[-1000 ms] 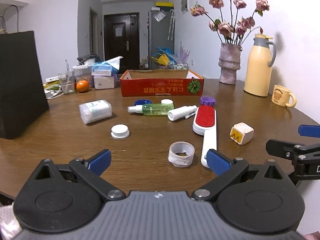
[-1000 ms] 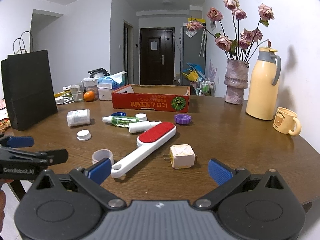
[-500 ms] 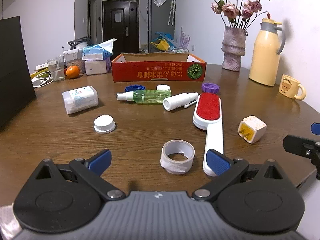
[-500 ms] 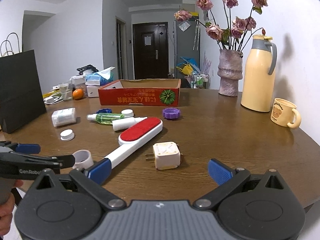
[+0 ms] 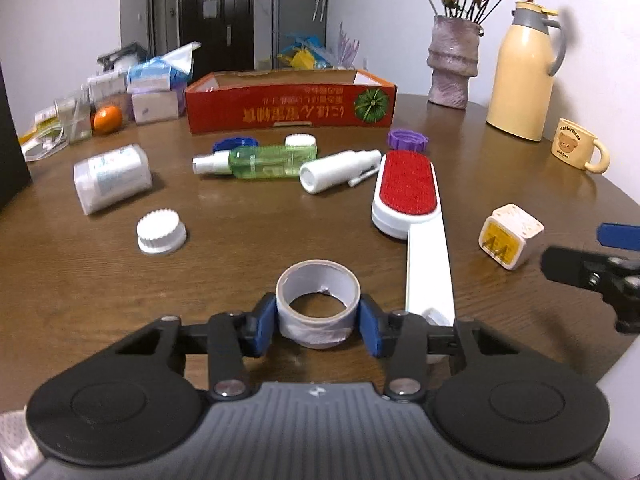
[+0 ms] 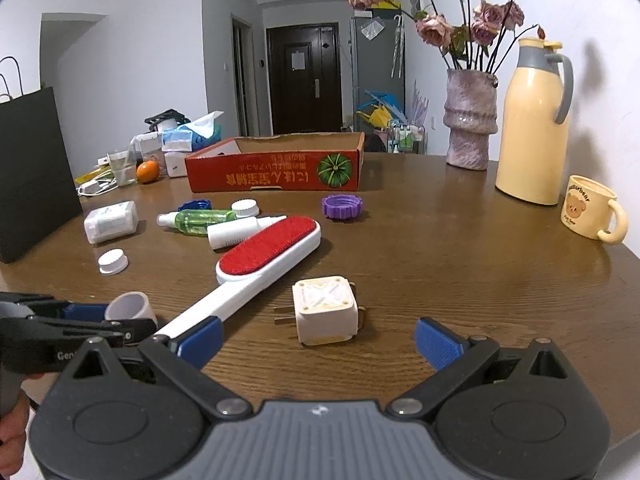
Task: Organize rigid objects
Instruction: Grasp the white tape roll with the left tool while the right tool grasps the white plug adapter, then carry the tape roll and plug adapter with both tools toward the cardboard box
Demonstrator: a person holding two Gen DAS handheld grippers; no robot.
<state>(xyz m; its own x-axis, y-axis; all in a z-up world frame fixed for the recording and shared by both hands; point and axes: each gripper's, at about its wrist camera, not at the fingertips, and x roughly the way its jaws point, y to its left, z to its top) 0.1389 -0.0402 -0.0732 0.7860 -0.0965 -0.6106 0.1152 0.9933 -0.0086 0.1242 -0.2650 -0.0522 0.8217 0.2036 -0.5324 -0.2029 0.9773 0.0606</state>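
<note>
While tilted down toward the table point(image 5: 240, 248), the left gripper point(image 5: 318, 322) has just closed on the tape roll point(image 5: 318, 304). Its blue pads point(image 5: 262, 326) seem to press both sides. The right gripper point(image 6: 318, 342) hovers wide open and empty near the plug adapter point(image 6: 325, 310).

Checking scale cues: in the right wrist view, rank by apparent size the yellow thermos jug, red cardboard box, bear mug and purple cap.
1. red cardboard box and yellow thermos jug: alike, unranked
2. bear mug
3. purple cap

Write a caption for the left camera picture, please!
Left tongs shut on a tape roll on the table, beside a lint brush.
</note>
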